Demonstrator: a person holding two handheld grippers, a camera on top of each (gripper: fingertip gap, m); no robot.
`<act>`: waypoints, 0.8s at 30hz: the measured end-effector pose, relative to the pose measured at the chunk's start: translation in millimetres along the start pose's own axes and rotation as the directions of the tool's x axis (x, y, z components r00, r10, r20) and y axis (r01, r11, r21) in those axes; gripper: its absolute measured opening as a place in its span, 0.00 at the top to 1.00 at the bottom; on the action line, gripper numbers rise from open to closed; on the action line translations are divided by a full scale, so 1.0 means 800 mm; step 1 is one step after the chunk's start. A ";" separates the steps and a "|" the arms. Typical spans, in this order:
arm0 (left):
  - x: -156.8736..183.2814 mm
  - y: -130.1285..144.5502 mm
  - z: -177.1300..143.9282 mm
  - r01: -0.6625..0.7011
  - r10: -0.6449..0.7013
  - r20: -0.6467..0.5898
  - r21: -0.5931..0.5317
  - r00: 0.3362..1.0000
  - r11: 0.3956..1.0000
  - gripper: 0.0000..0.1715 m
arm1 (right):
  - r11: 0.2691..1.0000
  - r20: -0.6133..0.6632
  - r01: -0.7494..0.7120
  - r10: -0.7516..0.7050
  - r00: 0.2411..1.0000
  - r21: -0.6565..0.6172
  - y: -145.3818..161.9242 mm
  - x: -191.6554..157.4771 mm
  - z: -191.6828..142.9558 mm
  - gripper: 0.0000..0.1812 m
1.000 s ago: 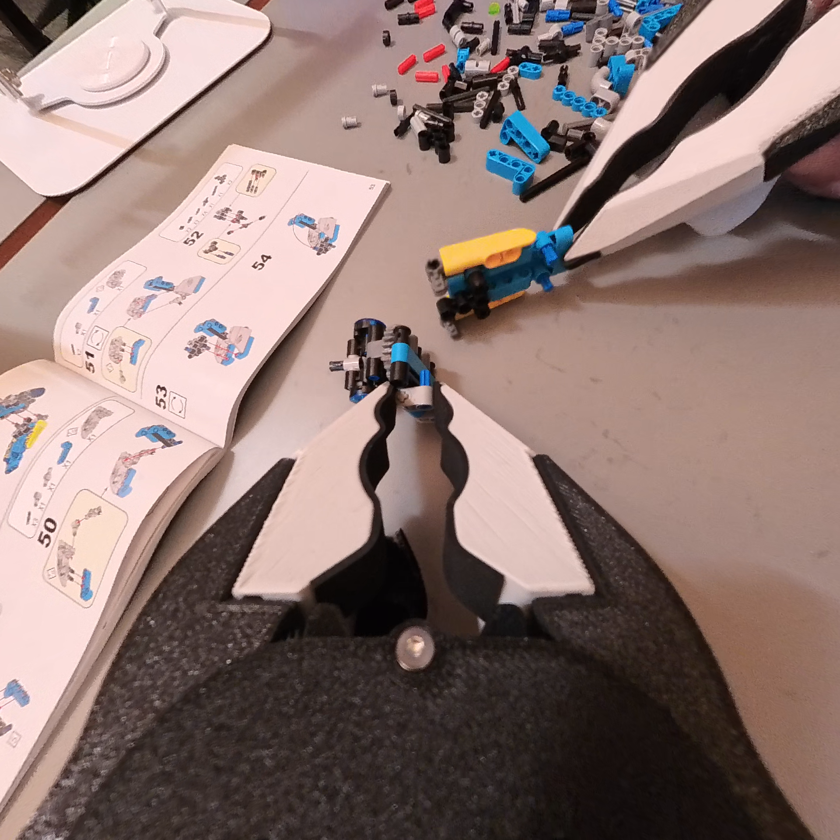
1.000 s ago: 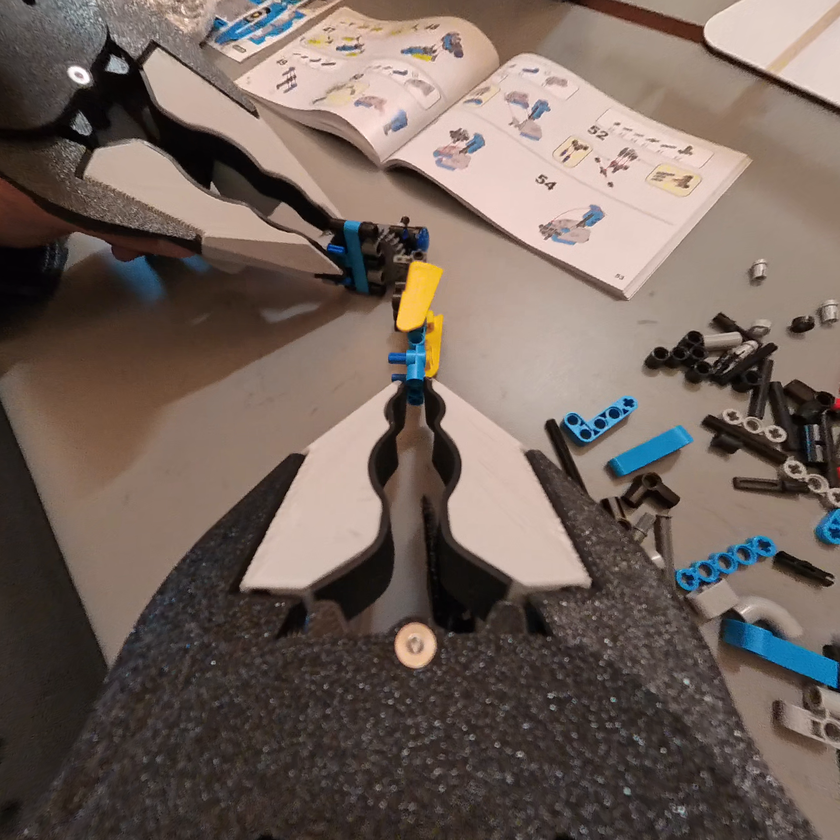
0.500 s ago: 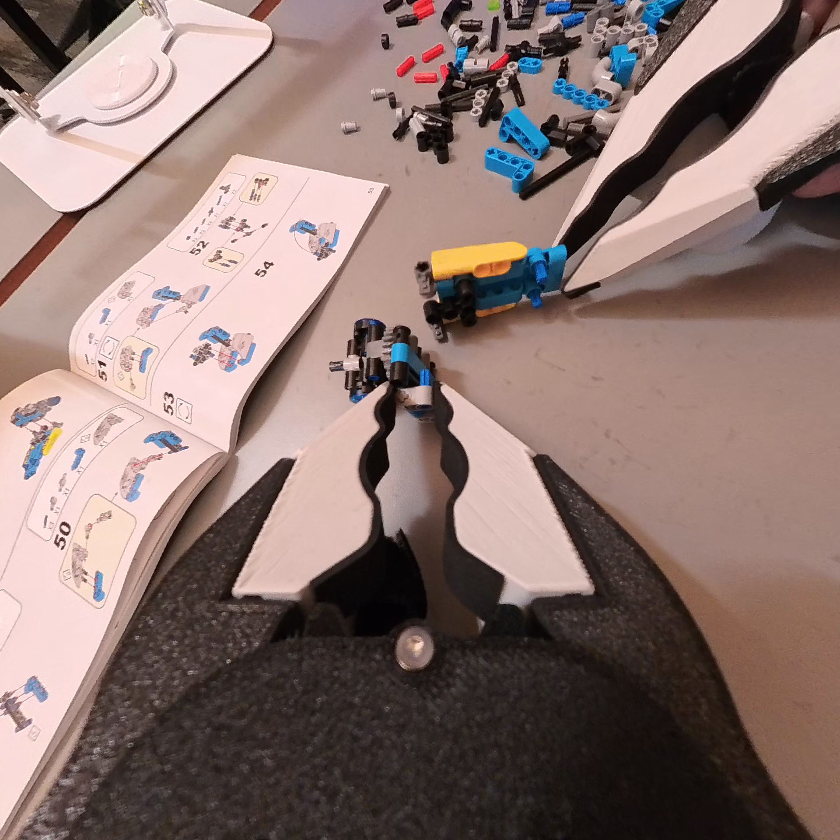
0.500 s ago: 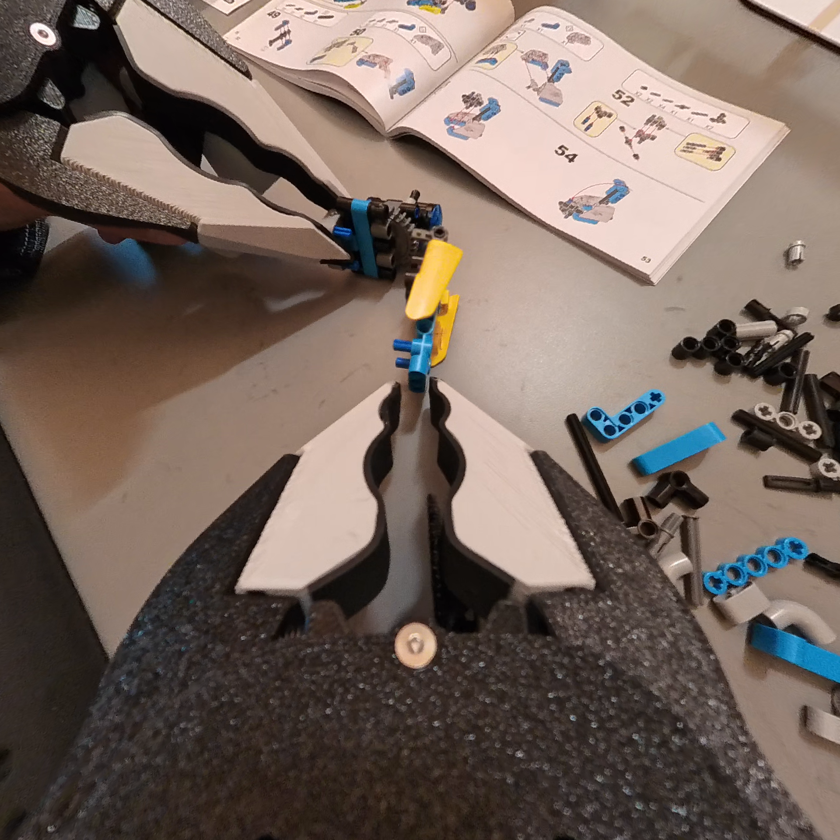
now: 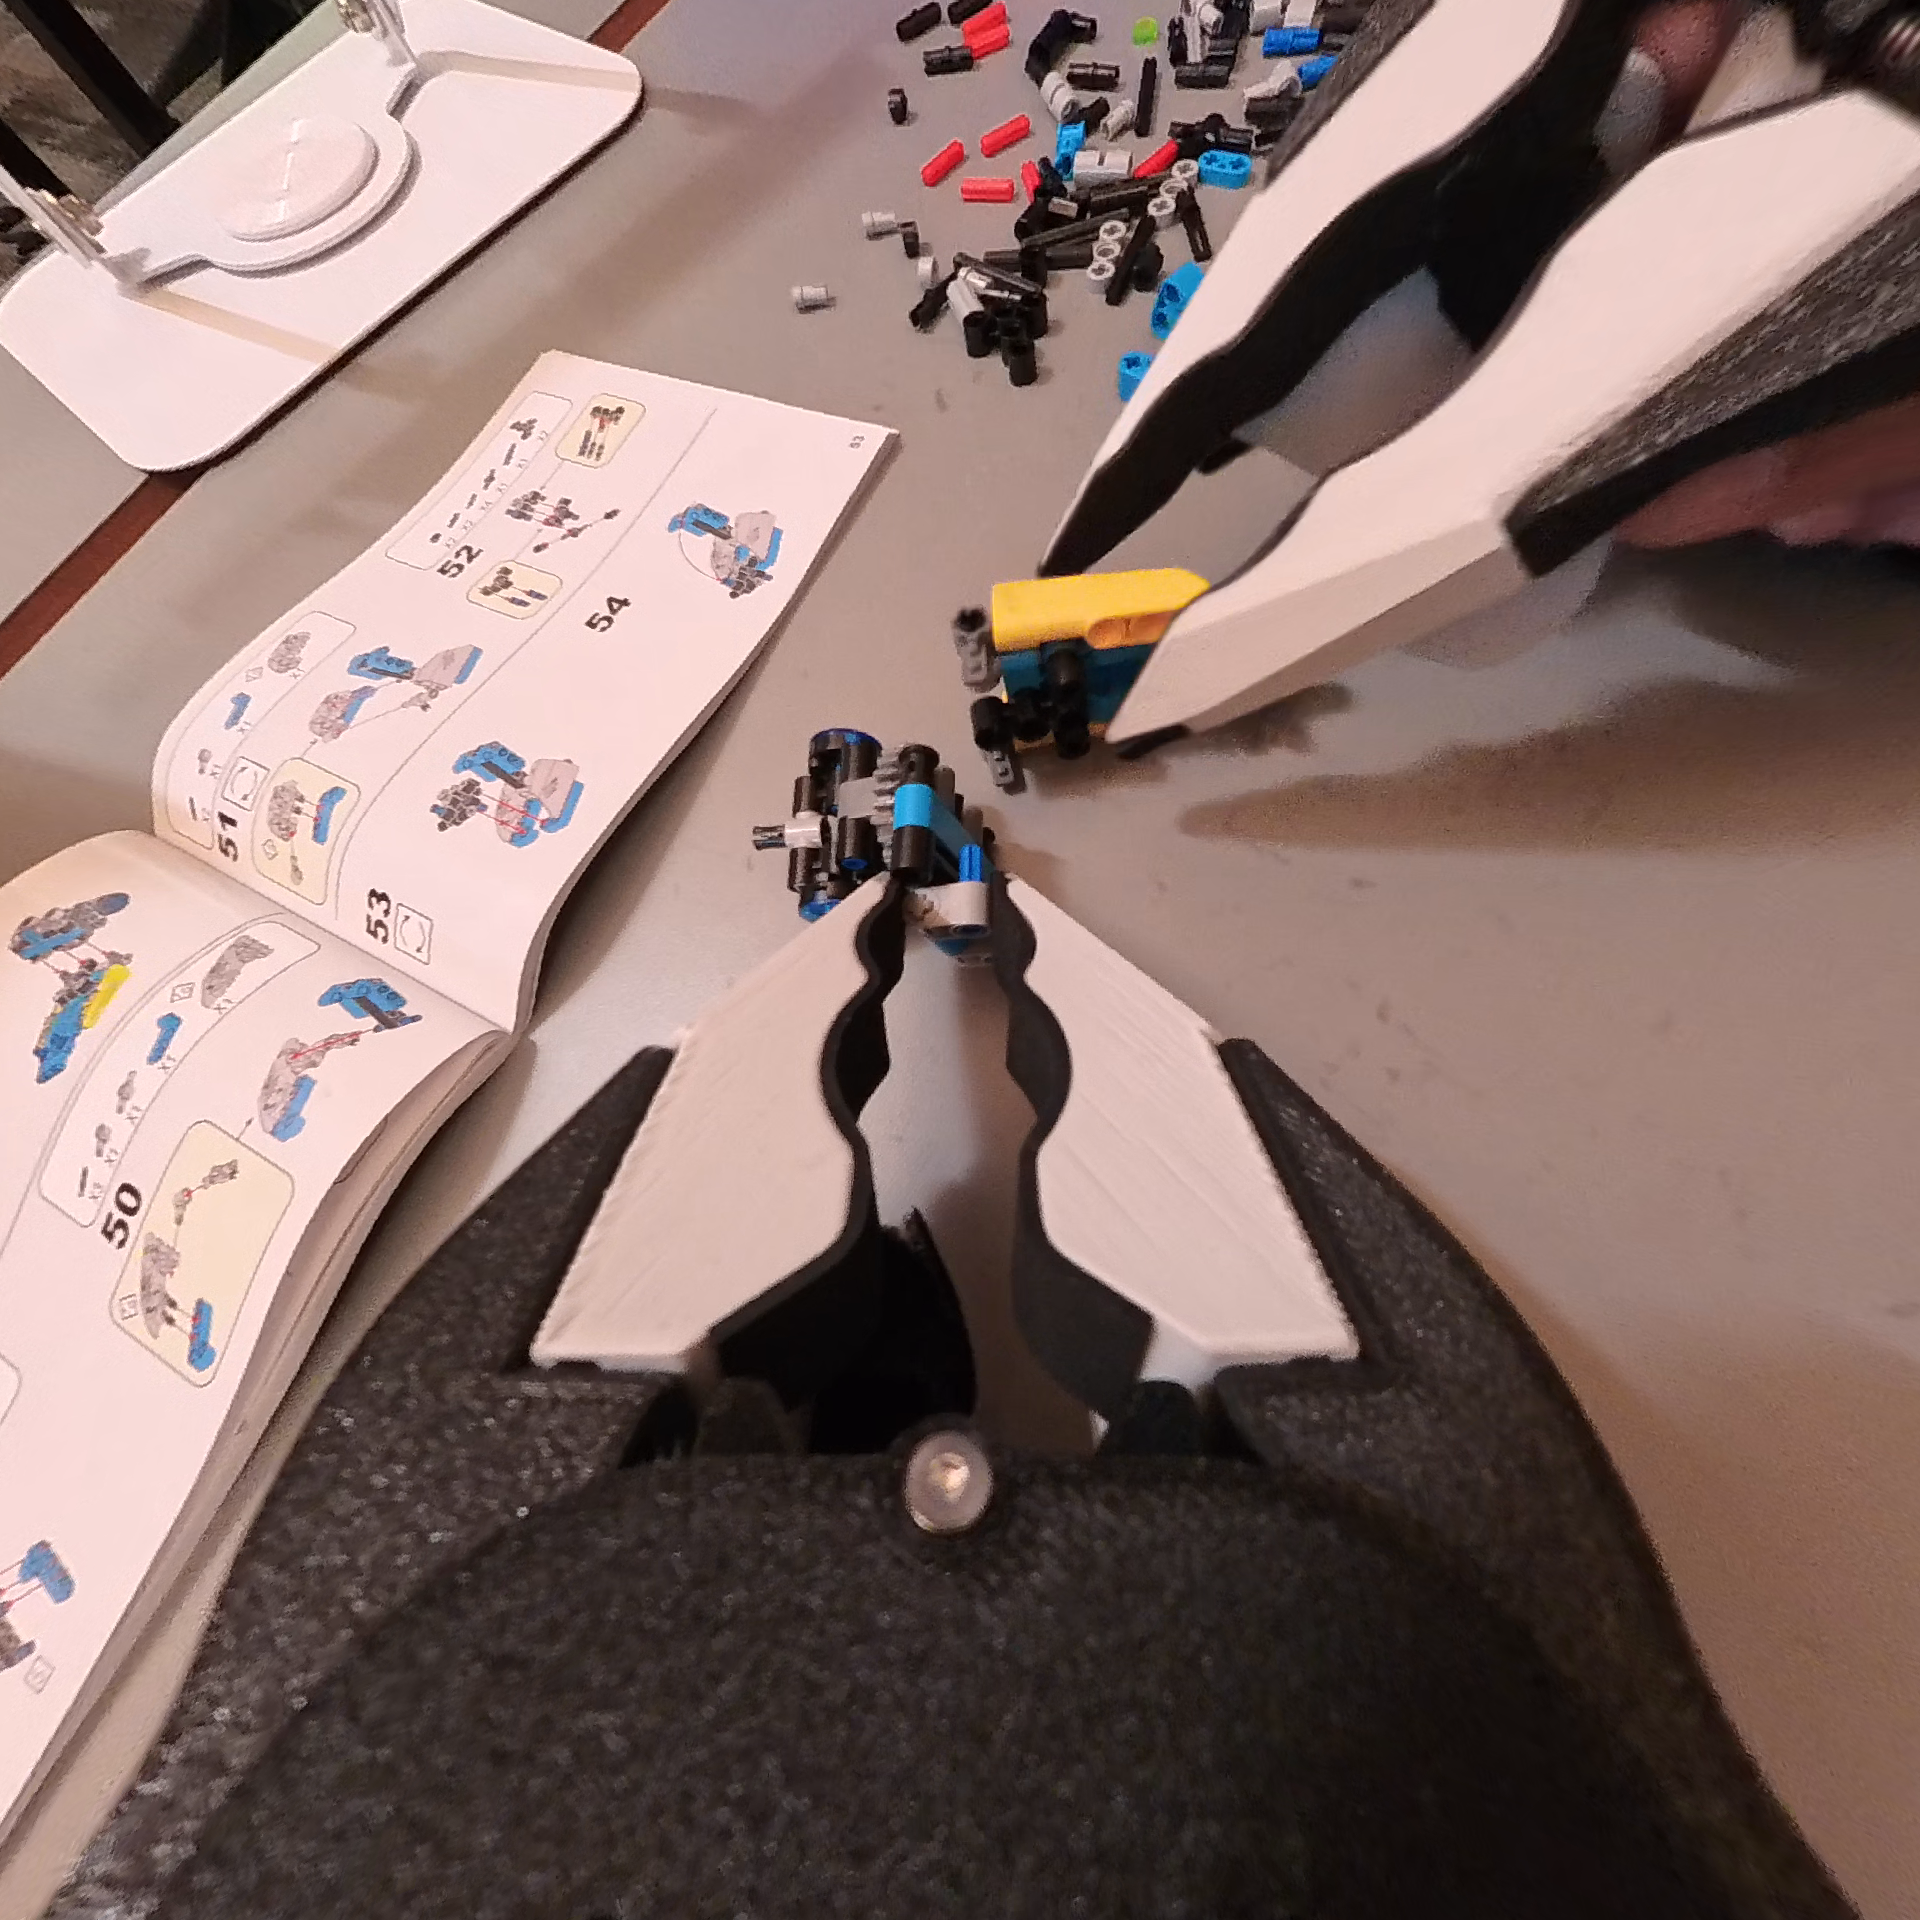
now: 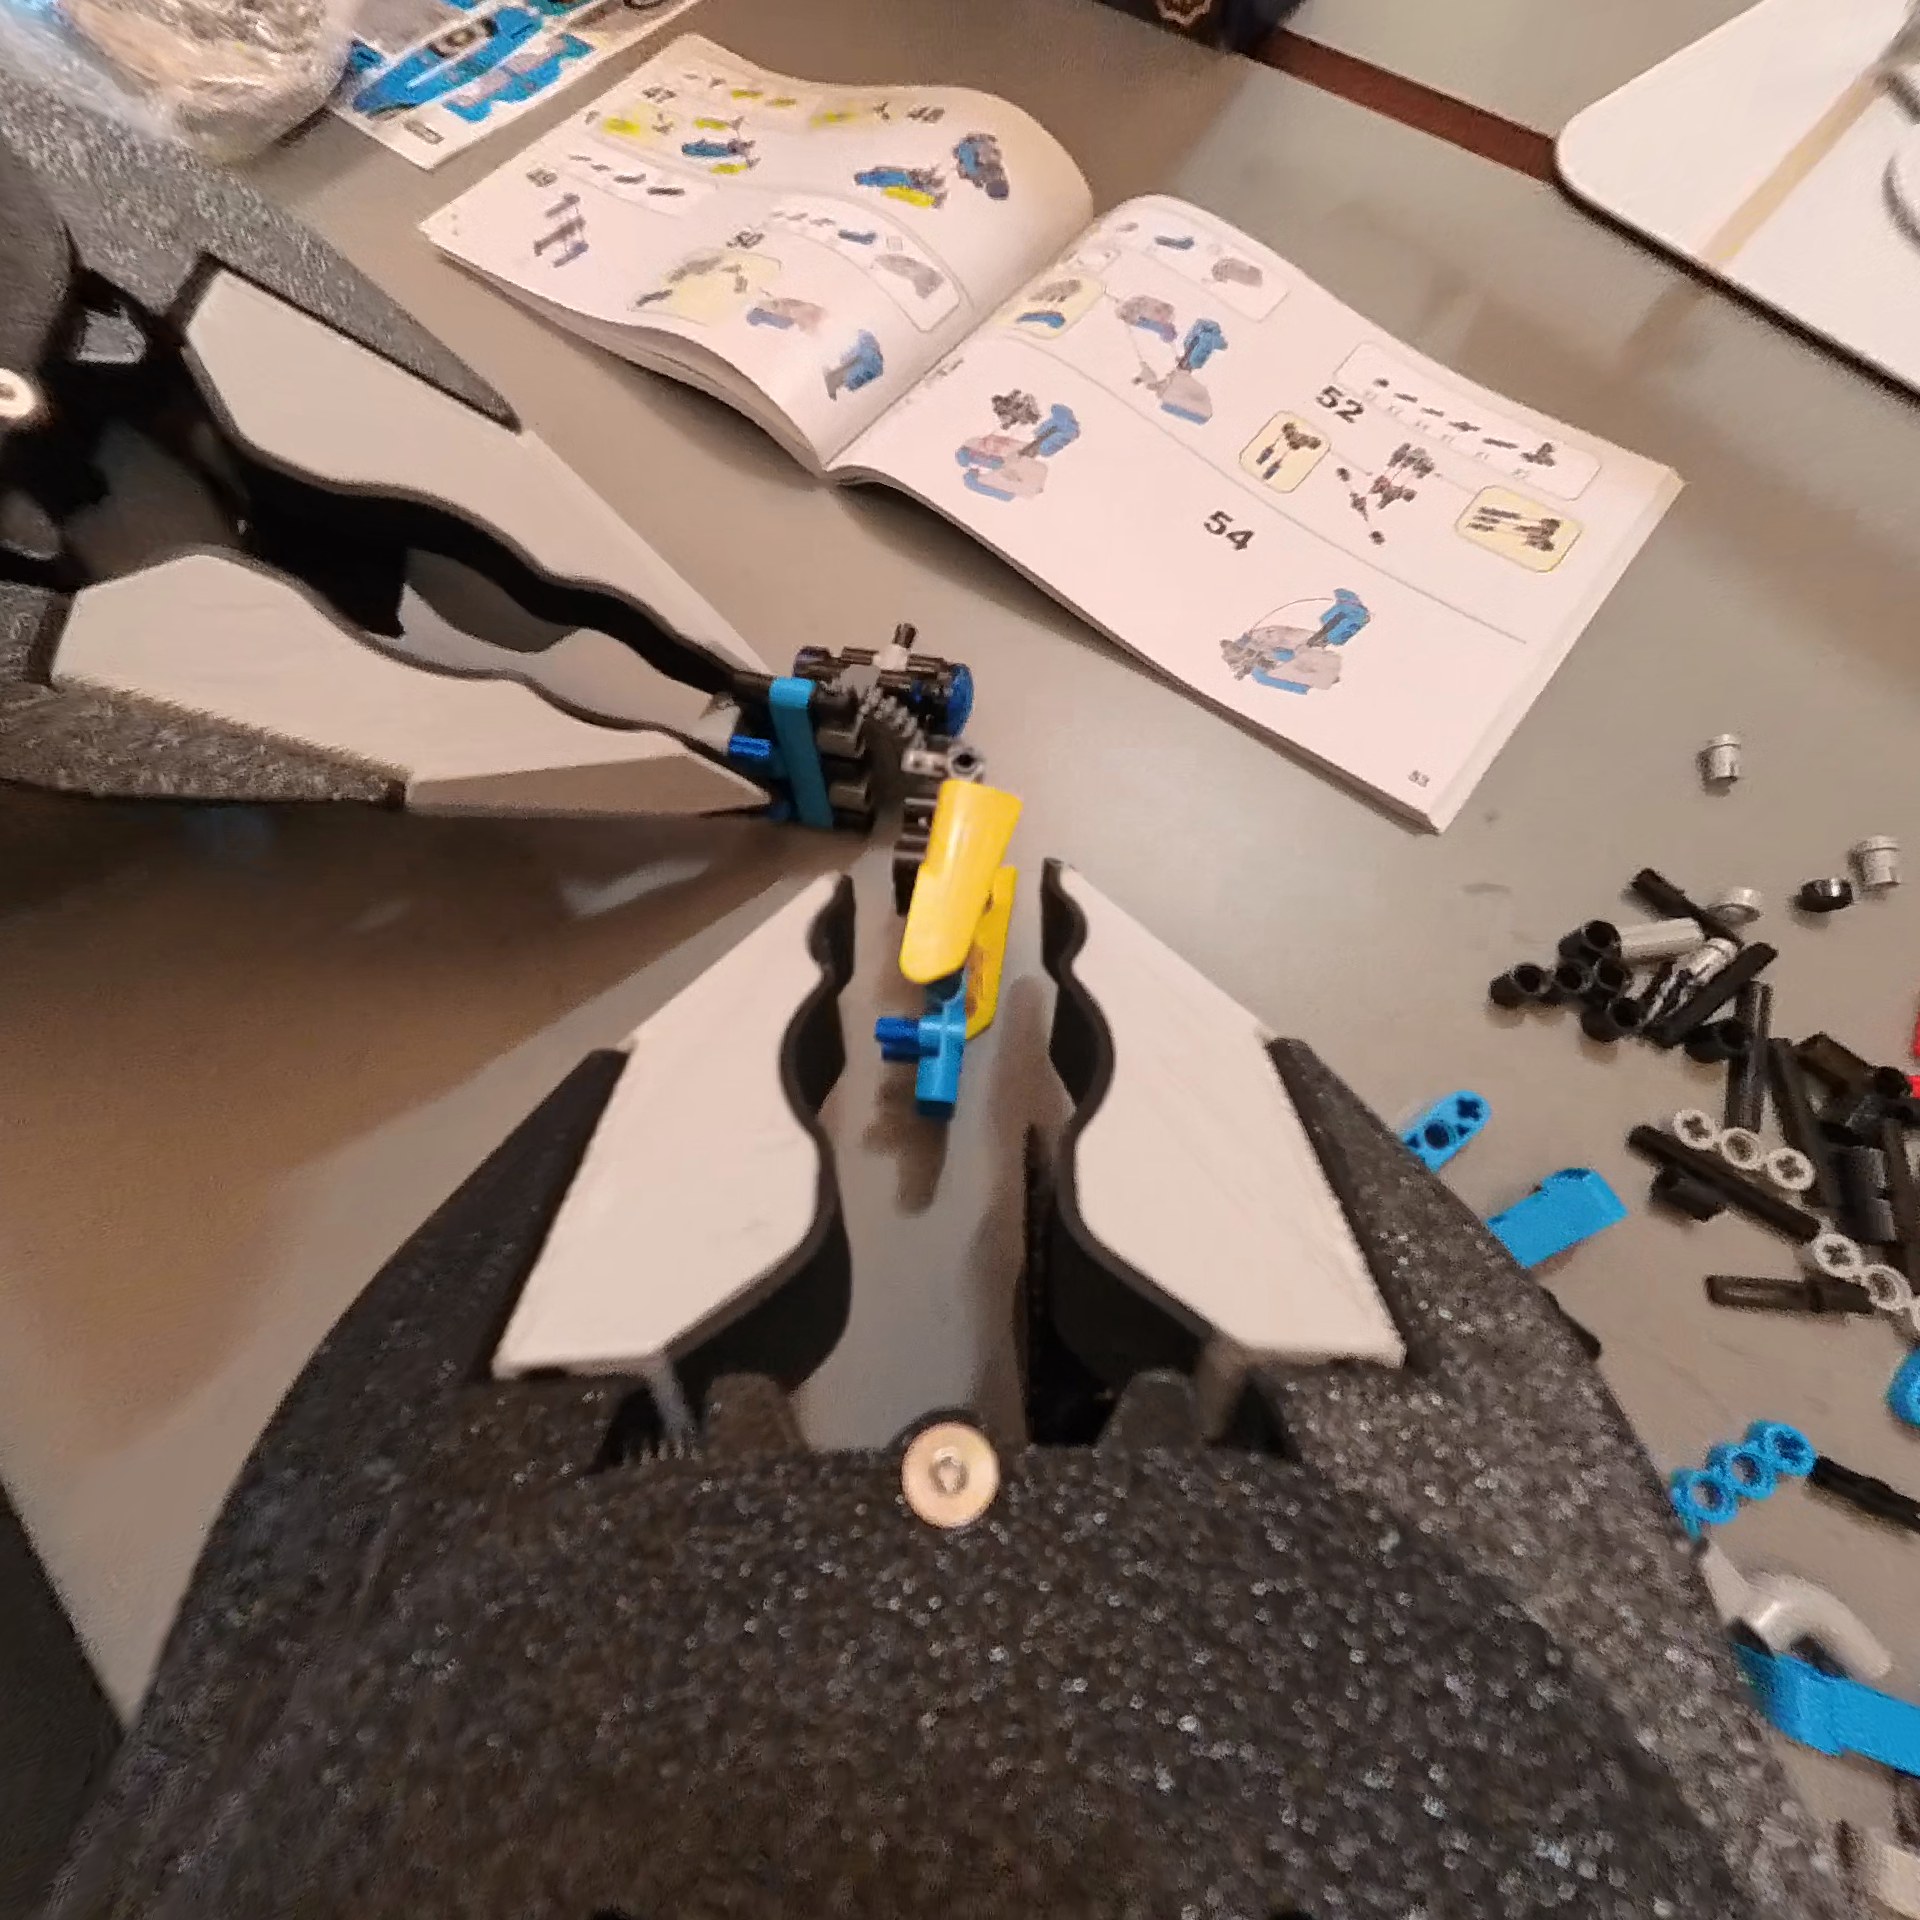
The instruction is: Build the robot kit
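Observation:
My left gripper (image 5: pixel 940 904) is shut on a small black, blue and grey brick assembly (image 5: pixel 878 816) that rests on the grey table (image 5: pixel 1455 1039). A yellow and blue brick assembly (image 5: pixel 1081 639) lies just beyond it. My right gripper (image 6: pixel 945 875) is open, with one finger on each side of the yellow and blue assembly (image 6: pixel 951 904), which lies loose on the table. In the right wrist view my left gripper (image 6: pixel 764 732) comes in from the left, holding the black and blue assembly (image 6: pixel 862 717) against the yellow one's far end. The right gripper also shows in the left wrist view (image 5: pixel 1091 649).
An open instruction booklet (image 5: pixel 468 727) lies left of the assemblies, also in the right wrist view (image 6: pixel 1143 416). A pile of loose black, blue, grey and red pieces (image 5: pixel 1070 208) spreads behind and right (image 6: pixel 1766 1091). A white stand base (image 5: pixel 291 208) sits far left. The grippers' ends are close to 5 cm from one another.
My right gripper let go of the yellow and blue assembly, opened wide and moved forward so its fingers straddle it. My left gripper has kept its grip and place.

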State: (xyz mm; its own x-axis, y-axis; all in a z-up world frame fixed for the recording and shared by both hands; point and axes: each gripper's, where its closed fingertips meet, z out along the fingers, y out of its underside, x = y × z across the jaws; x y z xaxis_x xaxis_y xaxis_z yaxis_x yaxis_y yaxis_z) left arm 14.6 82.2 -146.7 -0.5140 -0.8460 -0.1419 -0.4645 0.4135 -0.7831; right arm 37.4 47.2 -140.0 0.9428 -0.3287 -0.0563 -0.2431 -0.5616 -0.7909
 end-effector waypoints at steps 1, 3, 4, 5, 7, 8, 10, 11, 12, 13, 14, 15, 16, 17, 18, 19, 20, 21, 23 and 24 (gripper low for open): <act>0.000 0.000 0.000 0.004 -0.004 -0.001 0.001 1.000 1.000 0.91 | 1.000 -0.014 -0.001 0.001 1.000 0.002 -0.003 0.000 0.002 0.83; 0.002 -0.001 0.001 0.000 0.000 0.002 0.003 1.000 1.000 0.91 | 1.000 -0.052 0.001 -0.001 0.999 -0.008 -0.006 0.003 0.005 0.88; 0.002 -0.001 0.001 -0.003 0.003 0.006 0.003 1.000 1.000 0.91 | 1.000 -0.052 -0.001 0.000 0.999 -0.019 -0.006 0.001 0.007 0.89; 0.003 -0.002 0.002 -0.006 0.006 0.007 0.003 1.000 1.000 0.91 | 1.000 -0.064 -0.010 0.008 0.998 -0.025 -0.007 0.001 0.008 0.89; 0.003 -0.002 0.002 -0.009 0.009 0.012 0.003 1.000 1.000 0.91 | 0.999 -0.065 -0.025 0.022 0.998 -0.040 -0.007 -0.003 0.010 0.91; 0.003 -0.002 0.002 -0.008 0.008 0.013 0.003 1.000 1.000 0.91 | 0.998 -0.069 -0.037 0.033 0.997 -0.045 -0.007 -0.003 0.010 0.91; 0.003 -0.002 0.002 0.003 -0.003 0.011 0.002 1.000 1.000 0.91 | 0.996 -0.039 -0.069 0.066 0.997 -0.061 -0.006 -0.008 0.010 0.91; 0.003 -0.002 0.002 0.008 -0.008 0.011 0.002 1.000 1.000 0.91 | 0.994 -0.031 -0.090 0.088 0.996 -0.065 -0.006 -0.009 0.010 0.91; 0.003 -0.002 0.003 0.006 -0.006 0.013 0.001 1.000 1.000 0.91 | 0.992 -0.027 -0.106 0.104 0.994 -0.062 -0.006 -0.009 0.010 0.91; 0.003 -0.002 0.003 0.002 -0.002 0.016 0.001 1.000 1.000 0.91 | 0.991 -0.020 -0.120 0.119 0.993 -0.058 -0.006 -0.009 0.010 0.91; 0.003 -0.002 0.003 -0.003 0.003 0.020 0.001 1.000 1.000 0.91 | 0.990 -0.010 -0.132 0.132 0.991 -0.056 -0.006 -0.009 0.010 0.91; 0.003 -0.003 0.003 -0.008 0.008 0.024 0.001 1.000 1.000 0.91 | 0.987 -0.001 -0.149 0.150 0.989 -0.056 -0.006 -0.009 0.010 0.91; 0.003 -0.003 0.003 -0.011 0.011 0.029 0.000 1.000 1.000 0.91 | 0.985 0.006 -0.166 0.167 0.986 -0.053 -0.006 -0.008 0.010 0.91; 0.003 -0.003 0.004 -0.015 0.015 0.035 0.000 0.999 1.000 0.91 | 0.983 0.006 -0.176 0.177 0.984 -0.050 -0.007 -0.007 0.010 0.91; 0.003 -0.004 0.004 -0.019 0.019 0.041 -0.001 0.999 1.000 0.91 | 0.982 0.001 -0.182 0.182 0.983 -0.047 -0.007 -0.007 0.010 0.91; 0.003 -0.004 0.004 -0.022 0.022 0.049 -0.004 0.999 1.000 0.91 | 0.983 -0.009 -0.177 0.177 0.984 -0.047 -0.007 -0.007 0.011 0.91; 0.002 -0.004 0.004 -0.024 0.024 0.057 -0.006 0.998 1.000 0.91 | 0.985 -0.022 -0.163 0.162 0.987 -0.049 -0.007 -0.007 0.011 0.91; 0.002 -0.004 0.004 -0.023 0.024 0.065 -0.009 0.998 1.000 0.91 | 0.985 -0.031 -0.165 0.164 0.986 -0.050 -0.007 -0.008 0.011 0.91; 0.002 -0.004 0.005 -0.020 0.021 0.077 -0.012 0.997 1.000 0.91 | 0.982 -0.028 -0.182 0.181 0.983 -0.056 -0.008 -0.010 0.011 0.91; 0.002 -0.004 0.005 -0.023 0.024 0.080 -0.013 0.997 1.000 0.91 | 0.979 -0.027 -0.196 0.195 0.981 -0.062 -0.007 -0.011 0.011 0.91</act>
State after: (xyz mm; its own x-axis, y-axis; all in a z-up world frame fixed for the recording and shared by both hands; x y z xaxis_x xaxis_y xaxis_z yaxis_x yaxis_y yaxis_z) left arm 18.2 78.1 -146.6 -0.4656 -0.8602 -0.2083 -0.4622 0.4370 -0.7716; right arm 32.5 60.0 -140.1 0.8710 -0.4519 -0.1929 -0.4368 -0.5324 -0.7251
